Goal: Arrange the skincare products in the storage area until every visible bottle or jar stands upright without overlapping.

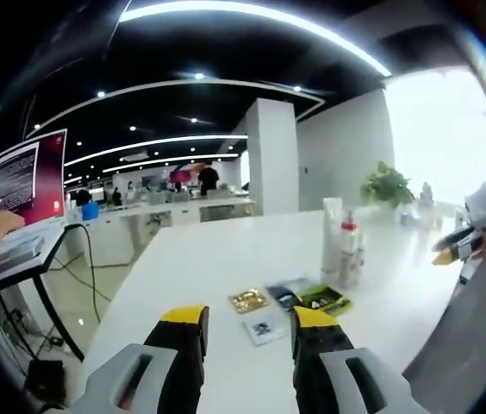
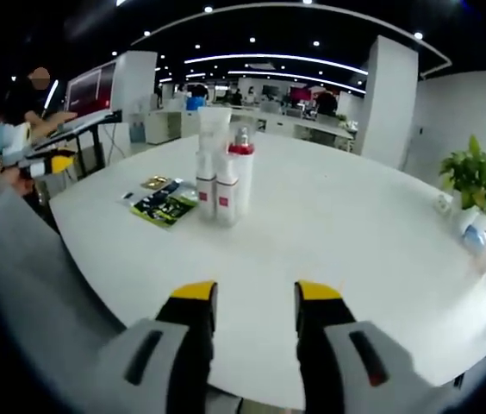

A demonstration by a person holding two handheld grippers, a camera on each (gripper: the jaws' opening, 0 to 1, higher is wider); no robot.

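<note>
Grippers left point(image 1: 250, 321) and right point(image 2: 258, 297) gape empty above the table point(image 2: 338, 224).

I am in an open-plan office: rows of desks point(image 2: 252, 121) run under long ceiling light strips point(image 1: 252, 21), a laptop point(image 1: 23, 194) sits on a stand, white pillars point(image 1: 271, 155) rise, and a potted plant point(image 2: 471, 177) tops the white bench point(image 2: 355, 224).

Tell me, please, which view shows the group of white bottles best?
The right gripper view: the white bottles stand upright near the centre, with red labels and one red collar distinct. In the left gripper view the same bottles are farther off to the right, bunched together.
</note>
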